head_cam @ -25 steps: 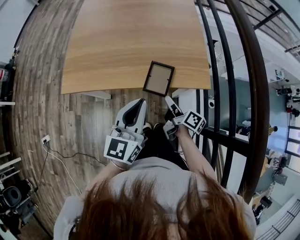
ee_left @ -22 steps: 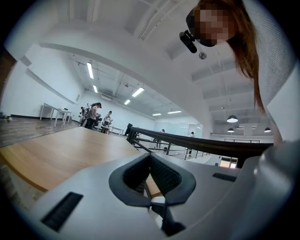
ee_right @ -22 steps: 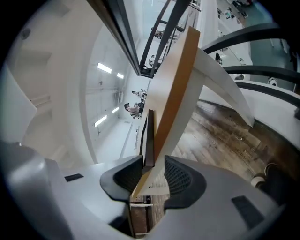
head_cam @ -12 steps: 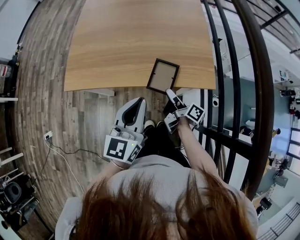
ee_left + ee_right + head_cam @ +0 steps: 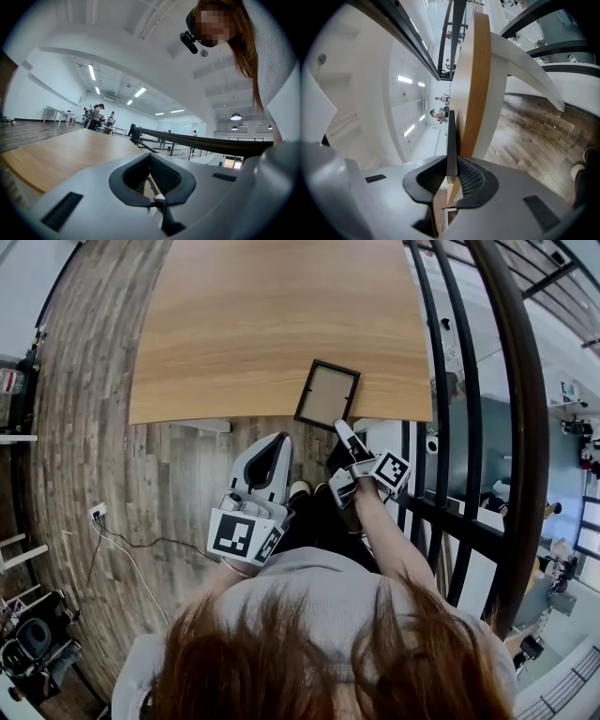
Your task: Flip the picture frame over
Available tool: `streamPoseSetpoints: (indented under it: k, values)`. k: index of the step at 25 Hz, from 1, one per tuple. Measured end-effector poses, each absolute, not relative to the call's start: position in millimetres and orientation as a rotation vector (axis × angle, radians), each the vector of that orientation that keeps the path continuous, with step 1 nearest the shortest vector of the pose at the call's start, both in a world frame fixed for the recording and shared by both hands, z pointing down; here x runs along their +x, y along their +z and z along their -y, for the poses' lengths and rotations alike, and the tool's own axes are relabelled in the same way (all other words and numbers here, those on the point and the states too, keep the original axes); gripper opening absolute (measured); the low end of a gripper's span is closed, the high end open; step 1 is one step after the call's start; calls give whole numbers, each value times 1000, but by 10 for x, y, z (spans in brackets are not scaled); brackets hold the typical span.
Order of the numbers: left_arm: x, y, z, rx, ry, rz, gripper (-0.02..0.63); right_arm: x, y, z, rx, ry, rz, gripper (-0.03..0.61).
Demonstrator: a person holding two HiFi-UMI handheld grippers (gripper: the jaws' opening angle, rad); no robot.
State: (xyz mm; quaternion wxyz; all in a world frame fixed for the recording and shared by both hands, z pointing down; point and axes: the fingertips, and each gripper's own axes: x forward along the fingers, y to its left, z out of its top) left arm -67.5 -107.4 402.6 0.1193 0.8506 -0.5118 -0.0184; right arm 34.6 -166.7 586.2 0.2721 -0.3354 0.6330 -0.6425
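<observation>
A dark-rimmed picture frame lies flat at the near edge of the wooden table, its near side a little over the edge. My right gripper reaches that near side from below the table edge. In the right gripper view the frame's dark rim stands edge-on between the pads of the right gripper, whose jaws have just been closing and now press on it from both sides. My left gripper hangs in front of the person, short of the table, shut with nothing in it.
A black railing runs close along the table's right side. Wooden floor lies to the left, with a socket and cable. The person's shoes show under the grippers. Several people stand far off.
My right gripper has moved in to the frame's near edge and rolled a little. The left gripper has stayed where it was.
</observation>
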Motion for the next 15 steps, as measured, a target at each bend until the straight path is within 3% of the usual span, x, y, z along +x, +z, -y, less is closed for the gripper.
streamPoseSetpoints:
  k: [15]
  values:
    - [-654, 3987, 1080, 2507, -66, 1474, 6, 613, 5575, 1757, -1119, -1633, -1643, 84]
